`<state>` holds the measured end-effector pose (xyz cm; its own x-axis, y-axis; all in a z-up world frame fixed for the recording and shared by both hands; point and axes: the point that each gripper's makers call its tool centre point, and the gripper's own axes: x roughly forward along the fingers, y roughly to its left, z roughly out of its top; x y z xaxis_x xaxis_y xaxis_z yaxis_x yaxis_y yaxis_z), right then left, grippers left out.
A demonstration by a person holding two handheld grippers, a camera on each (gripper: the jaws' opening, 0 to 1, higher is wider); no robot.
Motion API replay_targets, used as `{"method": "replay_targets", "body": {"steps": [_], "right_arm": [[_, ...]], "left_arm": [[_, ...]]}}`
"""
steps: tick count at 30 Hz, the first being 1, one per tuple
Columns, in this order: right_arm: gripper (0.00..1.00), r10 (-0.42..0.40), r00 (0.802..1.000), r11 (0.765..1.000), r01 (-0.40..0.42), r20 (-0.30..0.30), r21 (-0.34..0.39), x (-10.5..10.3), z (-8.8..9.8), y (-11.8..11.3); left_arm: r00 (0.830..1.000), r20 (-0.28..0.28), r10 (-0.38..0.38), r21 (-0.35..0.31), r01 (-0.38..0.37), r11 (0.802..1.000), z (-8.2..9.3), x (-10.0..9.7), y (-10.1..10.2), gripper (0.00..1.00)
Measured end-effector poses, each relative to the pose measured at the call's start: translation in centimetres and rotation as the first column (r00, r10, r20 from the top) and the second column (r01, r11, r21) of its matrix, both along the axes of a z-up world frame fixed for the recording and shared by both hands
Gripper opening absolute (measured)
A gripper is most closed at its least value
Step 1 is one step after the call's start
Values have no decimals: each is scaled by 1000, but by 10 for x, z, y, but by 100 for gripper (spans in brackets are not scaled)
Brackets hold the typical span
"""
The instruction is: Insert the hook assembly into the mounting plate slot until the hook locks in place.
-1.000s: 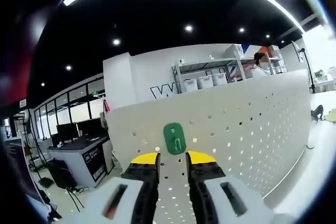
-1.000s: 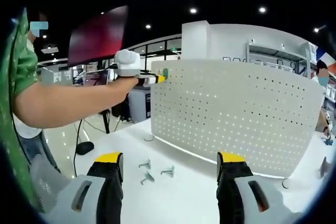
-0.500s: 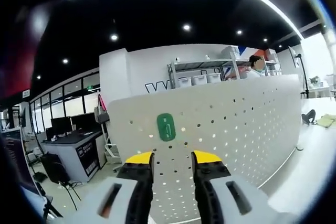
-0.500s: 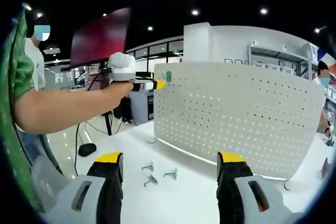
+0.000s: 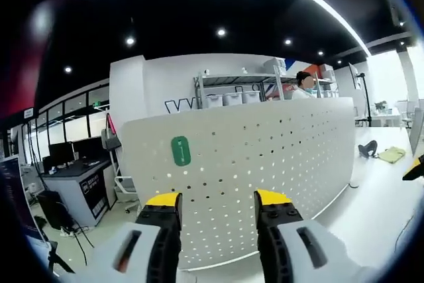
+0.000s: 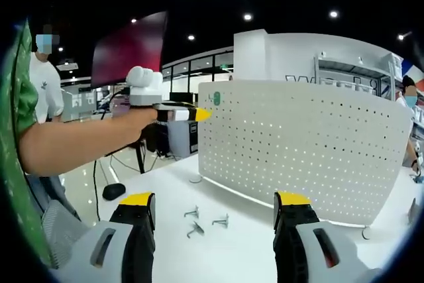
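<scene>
A green hook assembly (image 5: pixel 180 151) sits on the upper left of the white perforated mounting plate (image 5: pixel 278 150), which stands upright on the white table. My left gripper (image 5: pixel 217 200) is open, a short way back from the plate, with nothing between its yellow-tipped jaws. In the right gripper view the left gripper (image 6: pixel 193 114) hangs just left of the plate (image 6: pixel 305 157), near the green hook (image 6: pixel 216 99). My right gripper (image 6: pixel 215 198) is open over the table (image 6: pixel 218 256). Three loose metal hooks (image 6: pixel 205 222) lie on the table ahead of it.
The person's arm (image 6: pixel 79 147) reaches across the left of the right gripper view. Behind the plate stand shelving (image 5: pixel 242 94) and another person (image 5: pixel 303 84). Desks with monitors (image 5: pixel 63 164) are at the far left. The table's left edge drops to the floor.
My left gripper has let go of the green hook, opened wider and drawn back from the plate; the hook stays on the plate. The right gripper has stayed open and nearly still.
</scene>
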<state>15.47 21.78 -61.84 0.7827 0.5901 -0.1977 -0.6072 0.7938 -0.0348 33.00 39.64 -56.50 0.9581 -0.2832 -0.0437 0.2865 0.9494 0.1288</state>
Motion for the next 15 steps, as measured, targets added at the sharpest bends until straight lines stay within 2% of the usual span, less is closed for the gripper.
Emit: {"method": "replay_targets", "body": {"steps": [11, 15], "right_arm": [[74, 14, 1000, 1000, -14, -5, 17, -4, 2, 5], [74, 18, 1000, 1000, -18, -2, 17, -5, 2, 6]], "left_arm": [[998, -30, -60, -1, 60, 998, -7, -31, -13, 51], [996, -47, -72, -3, 72, 997, -15, -42, -14, 51]]}}
